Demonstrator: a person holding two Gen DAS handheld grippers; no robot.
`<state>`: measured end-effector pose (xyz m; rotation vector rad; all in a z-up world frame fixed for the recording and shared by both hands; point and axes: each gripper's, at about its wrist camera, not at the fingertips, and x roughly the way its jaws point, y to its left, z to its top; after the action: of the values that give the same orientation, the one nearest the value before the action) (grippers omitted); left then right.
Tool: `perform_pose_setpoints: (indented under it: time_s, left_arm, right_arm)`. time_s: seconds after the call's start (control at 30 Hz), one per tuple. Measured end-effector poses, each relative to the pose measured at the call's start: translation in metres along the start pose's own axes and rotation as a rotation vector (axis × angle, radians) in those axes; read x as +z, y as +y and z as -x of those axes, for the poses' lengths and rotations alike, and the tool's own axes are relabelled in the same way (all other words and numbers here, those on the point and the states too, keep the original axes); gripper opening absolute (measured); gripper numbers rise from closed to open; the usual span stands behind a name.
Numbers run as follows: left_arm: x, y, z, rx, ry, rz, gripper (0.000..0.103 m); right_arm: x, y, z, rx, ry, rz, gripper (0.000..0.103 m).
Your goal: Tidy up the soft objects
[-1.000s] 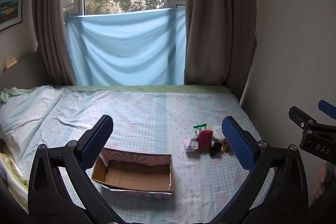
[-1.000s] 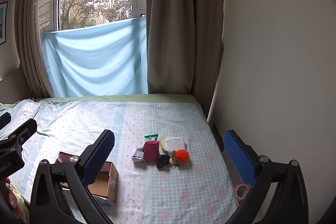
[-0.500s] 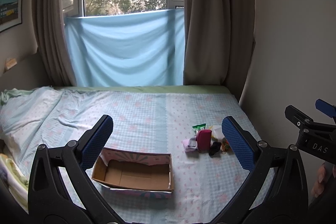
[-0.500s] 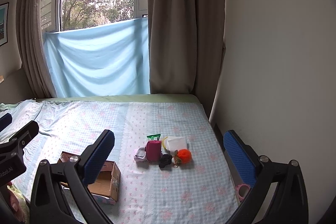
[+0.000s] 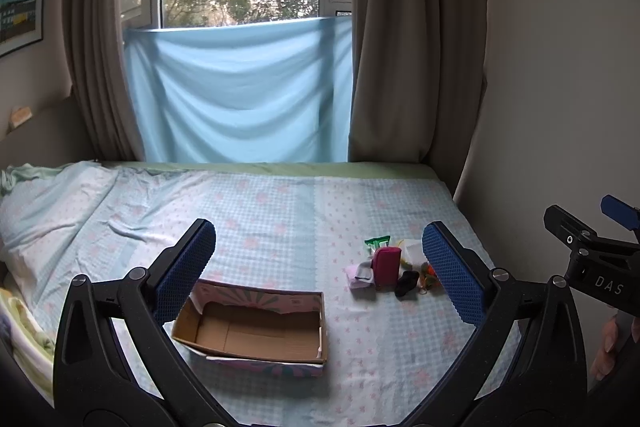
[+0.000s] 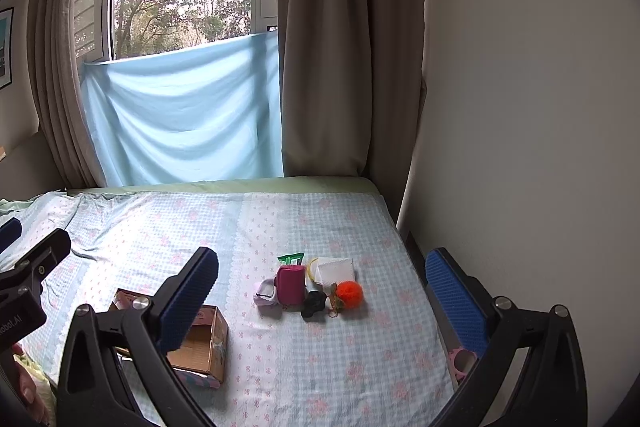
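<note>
Clustered on the checked, flower-printed bedsheet, well to the right of the open cardboard box: a fuzzy round orange pom-pom, a crumpled black fabric piece touching its left side, an upright magenta rectangular pouch just left of that, and a limp pale lilac cloth bit pressed against the pouch. Behind the pouch, farther from the box, a green plastic clip-like item and a flat white quilted square pad with a thin yellow loop at its edge. Same cluster in the left wrist view, with the pom-pom mostly hidden behind a blue pad.

Box shallow, rectangular, plain brown corrugated inside, pink-and-teal print outside, torn along one rim, nothing inside.

Above the box, the left gripper, spread wide, textured blue rubber pads on black arms, nothing between them. Right of the box, the right gripper, likewise spread wide and holding nothing, framing the cluster.

Beyond the box at the far bed edge, a smooth draped light-blue cloth across the window, flanked by heavy pleated taupe curtains. Far right of the box, a plain white wall.
</note>
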<state>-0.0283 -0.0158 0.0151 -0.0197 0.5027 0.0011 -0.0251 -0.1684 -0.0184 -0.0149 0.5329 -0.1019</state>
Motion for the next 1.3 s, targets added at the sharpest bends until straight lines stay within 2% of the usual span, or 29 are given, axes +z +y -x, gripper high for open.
perform_pose_setpoints:
  time_s: [1.3]
  left_arm:
    - [0.0046,0.0056,-0.0071,-0.005,0.024,0.007,0.103]
  right_arm:
    - [0.0010,0.0031,0.0030,-0.009,0.006,0.000,0.103]
